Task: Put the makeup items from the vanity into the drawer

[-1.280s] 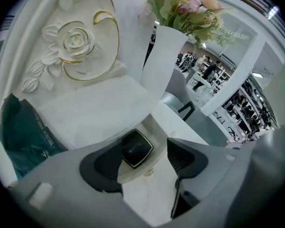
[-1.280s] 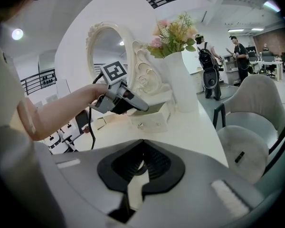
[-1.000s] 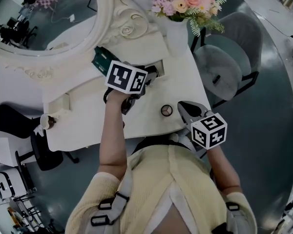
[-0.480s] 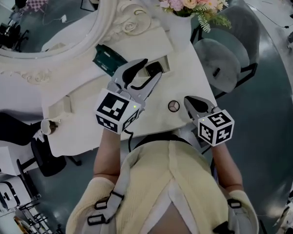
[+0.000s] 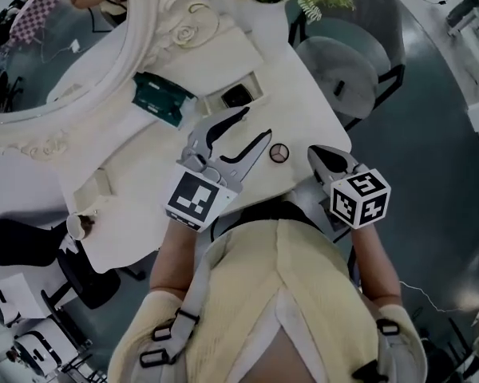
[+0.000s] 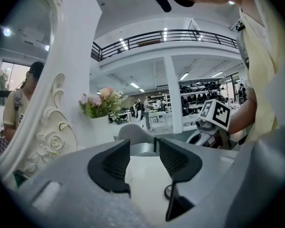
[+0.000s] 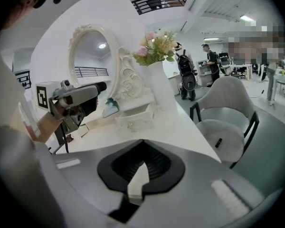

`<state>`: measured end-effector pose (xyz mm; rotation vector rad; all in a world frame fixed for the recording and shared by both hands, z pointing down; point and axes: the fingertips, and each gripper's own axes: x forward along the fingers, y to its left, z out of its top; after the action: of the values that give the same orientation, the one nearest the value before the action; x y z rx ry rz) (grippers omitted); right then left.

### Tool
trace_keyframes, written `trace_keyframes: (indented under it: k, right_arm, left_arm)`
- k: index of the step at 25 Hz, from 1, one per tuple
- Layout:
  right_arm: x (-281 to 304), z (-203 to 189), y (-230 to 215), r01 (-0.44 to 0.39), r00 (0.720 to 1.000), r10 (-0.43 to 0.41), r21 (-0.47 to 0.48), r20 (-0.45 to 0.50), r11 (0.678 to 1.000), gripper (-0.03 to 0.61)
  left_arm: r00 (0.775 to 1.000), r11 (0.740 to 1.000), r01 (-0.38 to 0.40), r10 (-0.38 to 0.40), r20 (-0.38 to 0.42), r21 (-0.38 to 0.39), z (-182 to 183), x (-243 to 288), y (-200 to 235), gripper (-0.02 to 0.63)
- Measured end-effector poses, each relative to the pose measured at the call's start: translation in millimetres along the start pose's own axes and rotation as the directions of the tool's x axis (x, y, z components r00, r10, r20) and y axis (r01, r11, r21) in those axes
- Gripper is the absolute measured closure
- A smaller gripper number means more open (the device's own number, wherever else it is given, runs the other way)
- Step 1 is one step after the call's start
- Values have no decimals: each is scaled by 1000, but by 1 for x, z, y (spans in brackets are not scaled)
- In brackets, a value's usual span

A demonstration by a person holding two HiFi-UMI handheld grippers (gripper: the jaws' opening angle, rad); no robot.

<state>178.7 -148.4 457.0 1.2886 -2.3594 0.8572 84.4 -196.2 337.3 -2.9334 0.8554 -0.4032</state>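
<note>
A small round compact (image 5: 279, 153) lies on the white vanity top (image 5: 136, 186), near its front edge. Behind it a small drawer (image 5: 236, 96) stands pulled out with a dark item inside; the right gripper view shows this drawer (image 7: 134, 118) from the front. My left gripper (image 5: 255, 124) hovers open and empty above the table, between the drawer and the compact, tips pointing toward the drawer. The left gripper view catches the compact (image 6: 168, 192) just past the right jaw. My right gripper (image 5: 320, 156) is shut, empty, held right of the compact.
A green box (image 5: 158, 98) sits left of the drawer, below the ornate oval mirror (image 5: 72, 46). A white vase of flowers (image 7: 156, 84) stands at the back right corner. A grey chair (image 5: 339, 74) is beside the table's right edge.
My left gripper has drawn back from the drawer toward the person, risen and rolled, so its open empty jaws now show. The right gripper shifted slightly.
</note>
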Motion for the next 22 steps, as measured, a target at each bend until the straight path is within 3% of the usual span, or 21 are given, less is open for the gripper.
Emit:
trace_keyframes:
  k: [5, 11, 22]
  right_arm:
    - [-13, -14, -8, 61, 998, -61, 42, 1, 997, 578]
    - [-27, -29, -14, 116, 993, -117, 90, 2, 989, 577]
    - [-42, -47, -19, 166, 986, -168, 161, 2, 973, 577]
  left_arm:
    - [991, 993, 115, -115, -70, -12, -31, 16, -30, 402]
    - [964, 975, 215, -220, -147, -50, -67, 35, -57, 400]
    - [889, 950, 283, -311, -335, -131, -152, 53, -84, 400]
